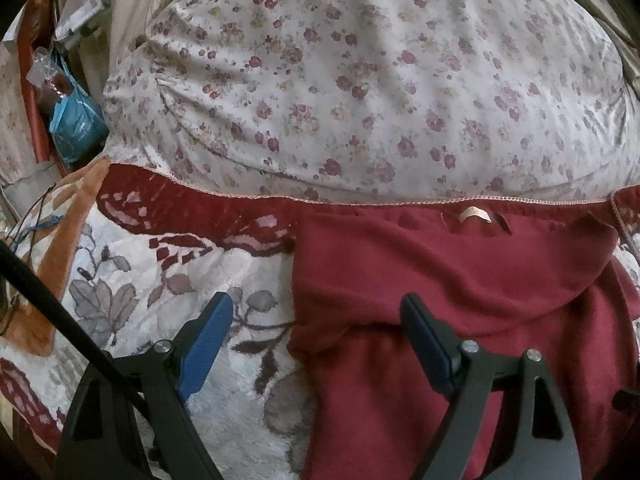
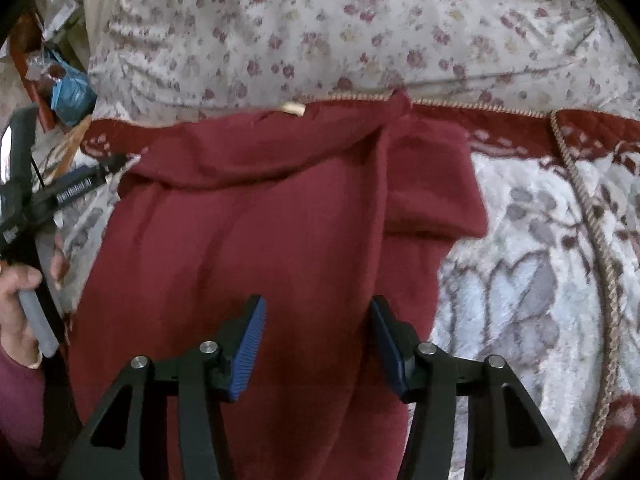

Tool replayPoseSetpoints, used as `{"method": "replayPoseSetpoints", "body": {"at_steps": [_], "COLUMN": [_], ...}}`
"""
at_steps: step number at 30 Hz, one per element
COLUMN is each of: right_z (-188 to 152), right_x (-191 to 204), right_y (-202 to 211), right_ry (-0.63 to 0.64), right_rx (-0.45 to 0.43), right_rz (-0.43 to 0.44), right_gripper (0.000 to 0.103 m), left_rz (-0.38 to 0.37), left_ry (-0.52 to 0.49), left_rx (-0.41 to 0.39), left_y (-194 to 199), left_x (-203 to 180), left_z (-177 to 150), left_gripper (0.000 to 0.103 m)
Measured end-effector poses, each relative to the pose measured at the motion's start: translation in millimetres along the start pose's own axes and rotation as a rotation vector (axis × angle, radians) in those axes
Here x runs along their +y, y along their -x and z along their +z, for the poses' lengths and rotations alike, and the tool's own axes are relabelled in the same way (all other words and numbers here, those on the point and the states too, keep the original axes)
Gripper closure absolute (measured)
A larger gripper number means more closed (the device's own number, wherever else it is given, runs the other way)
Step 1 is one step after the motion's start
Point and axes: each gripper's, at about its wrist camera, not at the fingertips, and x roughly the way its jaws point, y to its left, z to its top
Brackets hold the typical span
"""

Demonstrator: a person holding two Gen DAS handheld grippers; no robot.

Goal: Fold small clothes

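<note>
A dark red fleece garment (image 1: 460, 300) lies on a white floral blanket (image 1: 180, 280), with a small beige neck tag (image 1: 474, 215) at its far edge. My left gripper (image 1: 316, 312) is open and empty, straddling the garment's left edge. In the right wrist view the garment (image 2: 260, 220) fills the middle, one part folded over at the right (image 2: 432, 184). My right gripper (image 2: 318, 316) is open and empty over the garment's near part. The left gripper tool (image 2: 48, 196), held by a hand, shows at the left.
A large floral pillow (image 1: 360, 80) lies just beyond the garment. Clutter with a blue bag (image 1: 76, 120) sits at the far left. The blanket has a dark red border (image 1: 180, 204) and a corded trim (image 2: 592, 220) at the right.
</note>
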Motion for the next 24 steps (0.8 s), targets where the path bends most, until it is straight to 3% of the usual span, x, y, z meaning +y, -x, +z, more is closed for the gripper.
{"method": "replayPoseSetpoints", "body": {"at_steps": [4,8,14,16,17,18,24], "right_z": [-6,-12,-19,-19,-18,-17,-9], "right_x": [1,-2,-9,-4,-3,-5,-15], "right_y": [1,4,1,2,2,4,37], "right_ry": [0.014,0.002,-0.066,-0.038,-0.033,-0.043,-0.112], "right_rx": [0.009,0.002,-0.053,-0.064,-0.066,-0.073,-0.152], "right_rz": [0.030,0.121,0.146,0.122,0.117,0.120,0.244], "right_gripper": [0.053,0.056,0.056,0.071,0.090,0.097,0.098], "left_rz": [-0.001,-0.002,-0.002,0.001,0.001,0.000,-0.002], "left_ry": [0.003,0.008,0.005,0.004,0.004,0.004,0.006], "left_rx": [-0.006,-0.010,-0.009,-0.010,-0.010,-0.009,-0.010], "left_y": [2,3,3,3,3,3,3], "left_x": [1,2,2,2,2,2,3], "left_z": [0,1,1,1,1,1,1], "left_gripper": [0.018,0.018,0.018,0.018,0.018,0.018,0.018]}}
